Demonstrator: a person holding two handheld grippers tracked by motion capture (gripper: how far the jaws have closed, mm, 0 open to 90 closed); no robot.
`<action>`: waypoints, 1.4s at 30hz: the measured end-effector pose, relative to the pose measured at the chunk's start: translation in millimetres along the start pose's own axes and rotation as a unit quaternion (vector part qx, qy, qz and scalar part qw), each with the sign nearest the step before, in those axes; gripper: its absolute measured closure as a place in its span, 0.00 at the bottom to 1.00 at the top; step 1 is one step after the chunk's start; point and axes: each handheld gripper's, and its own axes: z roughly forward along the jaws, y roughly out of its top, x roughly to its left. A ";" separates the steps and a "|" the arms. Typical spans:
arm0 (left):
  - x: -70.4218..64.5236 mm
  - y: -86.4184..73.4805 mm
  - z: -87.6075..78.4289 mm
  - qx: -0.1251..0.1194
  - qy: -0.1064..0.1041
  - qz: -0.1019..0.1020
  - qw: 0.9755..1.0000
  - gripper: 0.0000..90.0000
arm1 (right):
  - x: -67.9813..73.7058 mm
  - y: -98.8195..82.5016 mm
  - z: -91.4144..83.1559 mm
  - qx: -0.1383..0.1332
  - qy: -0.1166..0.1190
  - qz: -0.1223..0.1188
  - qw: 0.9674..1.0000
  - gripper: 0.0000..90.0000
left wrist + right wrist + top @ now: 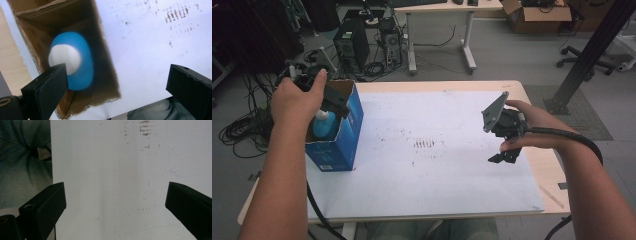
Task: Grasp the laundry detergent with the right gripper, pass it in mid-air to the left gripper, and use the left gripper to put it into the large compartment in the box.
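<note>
White paper (437, 165) covers your table; at left, your left gripper (329, 100) hangs released above the blue bottle (324, 126) in the box (343, 145); your right gripper (504, 156) is released too.

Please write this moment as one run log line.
left gripper: open above blue cardboard box | blue bottle with white cap: in box | right gripper: open, empty

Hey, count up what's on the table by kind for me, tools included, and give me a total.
Blue cardboard box: 1
Blue bottle with a white cap, standing inside the box: 1
White sheet covering the table: 1
Handheld tools, left tool and right tool, both open and holding nothing: 2
Total: 5
</note>
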 end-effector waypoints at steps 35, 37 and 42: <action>-109.2 29.3 -32.8 0.019 0.043 0.277 0.960 0.04 | 8.8 -17.0 -13.2 0.009 -0.010 0.009 1.000 0.04; -114.6 30.7 -33.0 0.028 0.040 0.292 0.955 0.05 | 8.7 -17.0 -14.1 0.009 -0.011 0.008 1.000 0.04; -128.9 34.3 -38.8 0.036 0.030 0.330 0.943 0.05 | 8.2 -15.8 -15.2 0.010 -0.011 0.008 1.000 0.04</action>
